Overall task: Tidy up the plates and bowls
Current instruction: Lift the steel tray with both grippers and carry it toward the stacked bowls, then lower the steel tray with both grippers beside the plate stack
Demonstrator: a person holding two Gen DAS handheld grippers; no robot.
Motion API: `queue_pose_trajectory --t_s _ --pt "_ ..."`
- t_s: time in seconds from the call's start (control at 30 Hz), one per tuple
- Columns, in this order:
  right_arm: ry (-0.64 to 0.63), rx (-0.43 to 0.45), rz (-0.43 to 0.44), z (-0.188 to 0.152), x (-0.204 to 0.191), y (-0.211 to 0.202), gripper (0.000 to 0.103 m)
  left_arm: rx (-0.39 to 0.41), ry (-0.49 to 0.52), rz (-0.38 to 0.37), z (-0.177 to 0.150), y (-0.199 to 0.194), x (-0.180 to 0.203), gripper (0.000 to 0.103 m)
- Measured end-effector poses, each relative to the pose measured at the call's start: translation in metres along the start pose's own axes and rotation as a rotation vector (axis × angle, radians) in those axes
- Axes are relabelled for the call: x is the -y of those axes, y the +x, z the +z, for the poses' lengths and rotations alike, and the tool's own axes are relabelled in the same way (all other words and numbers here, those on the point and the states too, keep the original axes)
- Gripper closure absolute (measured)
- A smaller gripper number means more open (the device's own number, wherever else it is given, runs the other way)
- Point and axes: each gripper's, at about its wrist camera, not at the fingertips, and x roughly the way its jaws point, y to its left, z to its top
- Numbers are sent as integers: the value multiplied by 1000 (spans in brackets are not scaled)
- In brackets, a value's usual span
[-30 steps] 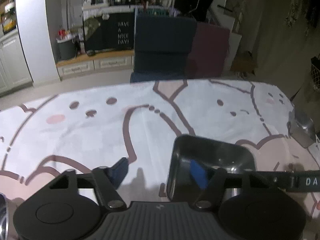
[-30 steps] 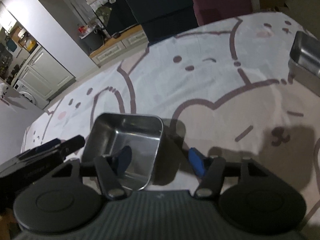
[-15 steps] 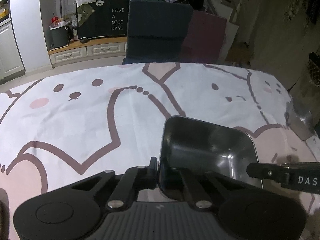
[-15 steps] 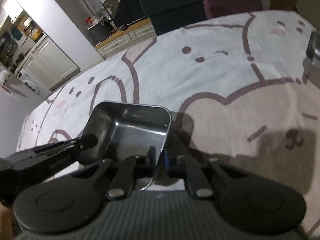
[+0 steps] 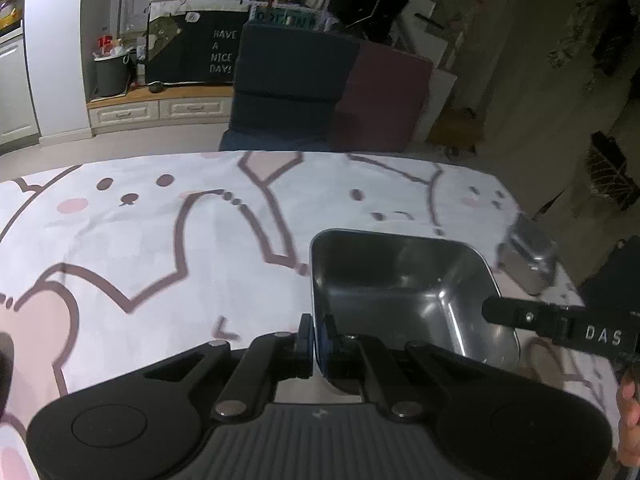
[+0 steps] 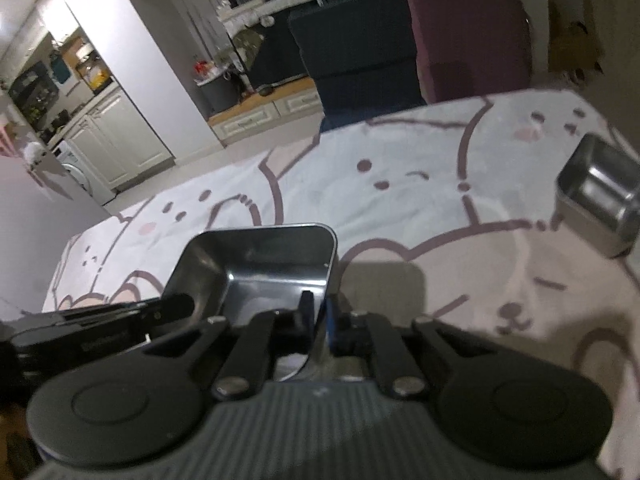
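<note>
1. Left gripper (image 5: 318, 338) is clamped on the near-left rim of the bowl (image 5: 404, 292).
2. Right gripper (image 6: 318, 316) pinches its near-right rim.
3. A second bowl (image 6: 600, 204) sits far right on the tablecloth (image 5: 160, 248).

Both views are dim and grainy, with the brightest light on the white cabinets (image 6: 116, 148) at the far left, while the room to the far right sinks into darkness. The tablecloth (image 5: 160, 248) is evenly lit, with a soft dark shadow (image 6: 380, 284) beside the metal tray (image 6: 260, 264), whose inside shows faint glints. Fisheye bending curves the edges, and the right view is slightly blurred.
</note>
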Motion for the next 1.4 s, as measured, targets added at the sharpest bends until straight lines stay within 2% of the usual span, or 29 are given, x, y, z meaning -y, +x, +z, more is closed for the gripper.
queue_pose_trajectory --t_s 0.3,0.47,0.67,0.8,1.0,1.23,1.4 --pt "-74 48 16 -26 24 -77 95 12 -26 -31 -45 -47 52 99" --pt "-113 42 3 -53 38 -107 95 -21 -27 -50 -76 -55 77 98" --pt "-102 19 -28 -78 63 -127 95 -55 2 -63 -112 -51 109 96" --pt "-81 2 -42 -94 81 -132 95 -78 16 -48 -132 -40 123 96" --pt "-113 -60 -95 -116 92 -117 95 -98 14 -13 -154 -24 133 96" --pt "-140 -103 -132 -124 99 -96 95 -77 68 51 -162 -16 145 96" --pt "-167 -162 -158 -128 100 -86 95 -76 104 63 -166 -16 150 95"
